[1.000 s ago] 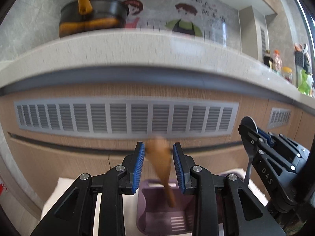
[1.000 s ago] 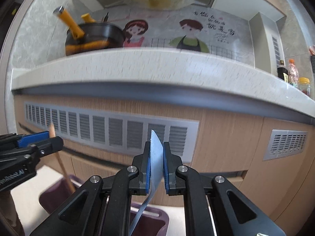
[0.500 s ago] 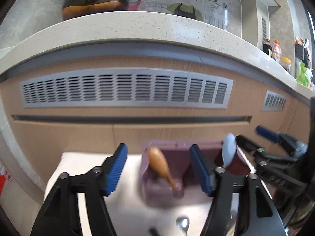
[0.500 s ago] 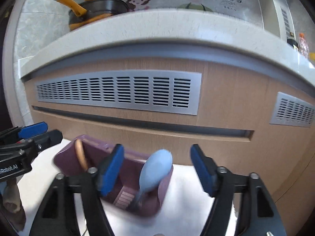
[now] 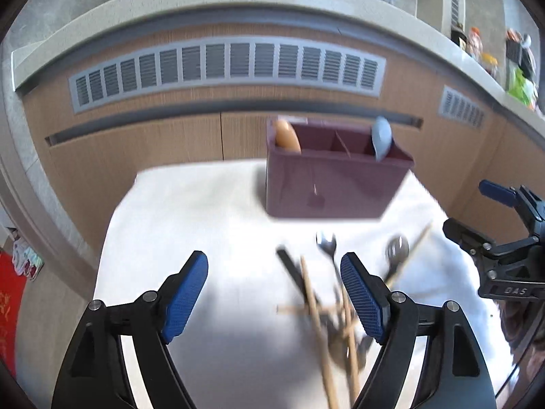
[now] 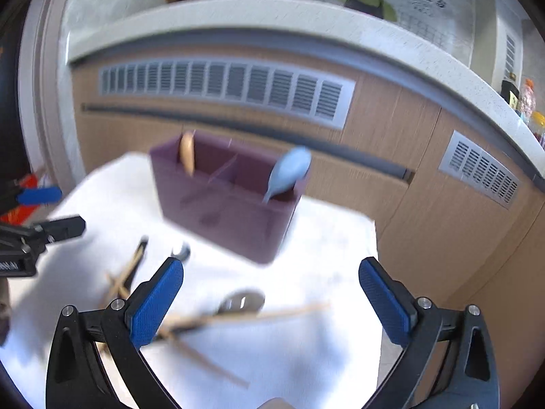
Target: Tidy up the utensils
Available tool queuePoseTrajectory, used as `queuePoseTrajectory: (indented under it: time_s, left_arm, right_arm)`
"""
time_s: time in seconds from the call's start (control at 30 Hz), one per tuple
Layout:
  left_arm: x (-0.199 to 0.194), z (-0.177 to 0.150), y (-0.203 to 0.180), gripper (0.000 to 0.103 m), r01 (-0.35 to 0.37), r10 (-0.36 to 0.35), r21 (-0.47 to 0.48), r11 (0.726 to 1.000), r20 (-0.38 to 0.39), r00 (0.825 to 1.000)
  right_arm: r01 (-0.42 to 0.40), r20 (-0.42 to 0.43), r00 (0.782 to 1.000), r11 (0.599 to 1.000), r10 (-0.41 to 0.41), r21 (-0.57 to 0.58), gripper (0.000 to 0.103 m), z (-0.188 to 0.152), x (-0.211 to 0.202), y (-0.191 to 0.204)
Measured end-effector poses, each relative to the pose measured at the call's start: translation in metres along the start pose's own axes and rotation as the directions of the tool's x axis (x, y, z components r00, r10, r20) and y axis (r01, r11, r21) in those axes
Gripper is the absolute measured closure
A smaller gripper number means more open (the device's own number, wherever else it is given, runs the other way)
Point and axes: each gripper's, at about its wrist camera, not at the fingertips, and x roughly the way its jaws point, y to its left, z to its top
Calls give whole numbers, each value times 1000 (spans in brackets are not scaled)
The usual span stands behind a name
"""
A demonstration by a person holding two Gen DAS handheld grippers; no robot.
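With spoons dropped, both grippers (image 5: 274, 293) (image 6: 270, 301) have opened.

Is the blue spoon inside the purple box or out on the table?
Inside. The blue spoon stands handle-down in the right end compartment of the purple box, its bowl sticking up above the rim.

Bright daylight, both views. White cloth-covered table top (image 5: 190, 211) blown out, glare w/ soft shadows near bottom. Motion blur smears purple plastic divided caddy (image 6: 235, 211) & scattered wooden chopsticks (image 5: 318, 327). Heavy fisheye bending, dark vignette at corners.
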Motion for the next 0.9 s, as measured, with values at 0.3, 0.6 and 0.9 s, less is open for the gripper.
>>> queuePoseTrajectory:
  time_s: [0.3,0.6,0.9]
  left_arm:
    - [-7,-50,1,23,46,-45,8,999,-110,993]
    - [8,-69,6,23,42,-46,-23,999,-189,981]
    - [10,-68,-1,25,100,-104,-29,995,-192,976]
  right_arm:
    - [-188,-159,973,975,168,-118,2,-63,-13,36]
    - [-279,-267,936,945,229,-168,20,-100,-17,35]
    - [-244,-293,927,970,234,4,20,-107,-24,9]
